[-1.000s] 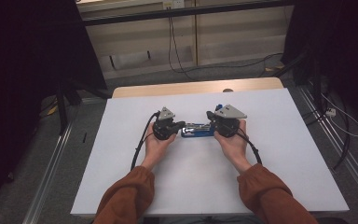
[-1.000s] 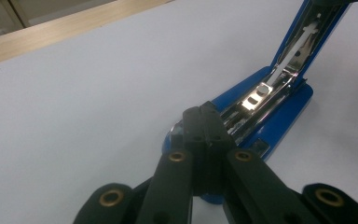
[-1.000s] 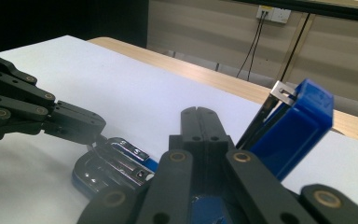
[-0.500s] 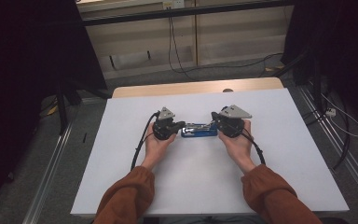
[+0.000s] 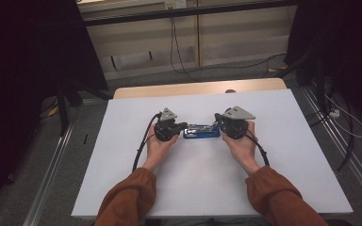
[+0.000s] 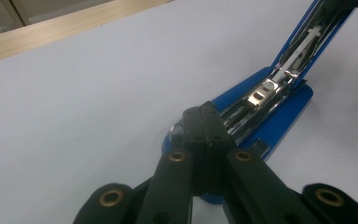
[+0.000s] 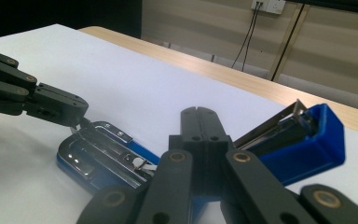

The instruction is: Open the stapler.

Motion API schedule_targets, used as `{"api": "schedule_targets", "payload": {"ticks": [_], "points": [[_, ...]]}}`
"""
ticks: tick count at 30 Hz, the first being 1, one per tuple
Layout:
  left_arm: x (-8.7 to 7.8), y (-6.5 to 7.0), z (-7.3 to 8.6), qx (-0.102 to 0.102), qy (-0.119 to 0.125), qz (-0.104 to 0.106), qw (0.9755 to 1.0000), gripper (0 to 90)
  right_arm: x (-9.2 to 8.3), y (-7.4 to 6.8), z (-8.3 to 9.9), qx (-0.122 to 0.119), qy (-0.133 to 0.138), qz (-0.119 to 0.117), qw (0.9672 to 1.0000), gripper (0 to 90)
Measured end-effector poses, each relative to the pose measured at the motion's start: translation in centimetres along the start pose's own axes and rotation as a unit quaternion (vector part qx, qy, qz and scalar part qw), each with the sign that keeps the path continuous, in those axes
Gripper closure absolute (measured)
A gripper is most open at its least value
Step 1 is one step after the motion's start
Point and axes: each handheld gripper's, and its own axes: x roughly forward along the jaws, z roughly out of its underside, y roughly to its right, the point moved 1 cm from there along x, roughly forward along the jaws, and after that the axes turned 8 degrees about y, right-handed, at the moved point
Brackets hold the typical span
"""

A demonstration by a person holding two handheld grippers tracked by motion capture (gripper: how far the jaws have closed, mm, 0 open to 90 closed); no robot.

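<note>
Both grippers' fingers closed at the opened blue stapler (image 5: 201, 131).

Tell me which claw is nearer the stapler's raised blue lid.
Right. The right claw sits shut beside the raised lid of the stapler. The left claw is shut at the far end, on the metal base.

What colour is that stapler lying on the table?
The stapler is blue with shiny silver metal inside; the left gripper view shows it best.
</note>
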Motion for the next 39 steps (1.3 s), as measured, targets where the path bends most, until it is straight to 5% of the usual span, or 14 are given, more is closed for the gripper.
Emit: {"api": "schedule_targets", "payload": {"ticks": [24,39], "points": [[0.0,-0.1,0.0,-0.002,-0.001,0.001,1.0000,90.0,-1.4,2.7,1.3,0.017,-0.016,0.020,0.9995,90.0],[0.0,0.0,0.0,-0.006,0.001,0.000,1.0000,90.0,-1.2,3.1,2.2,0.035,-0.031,0.006,0.9989,90.0]]}}
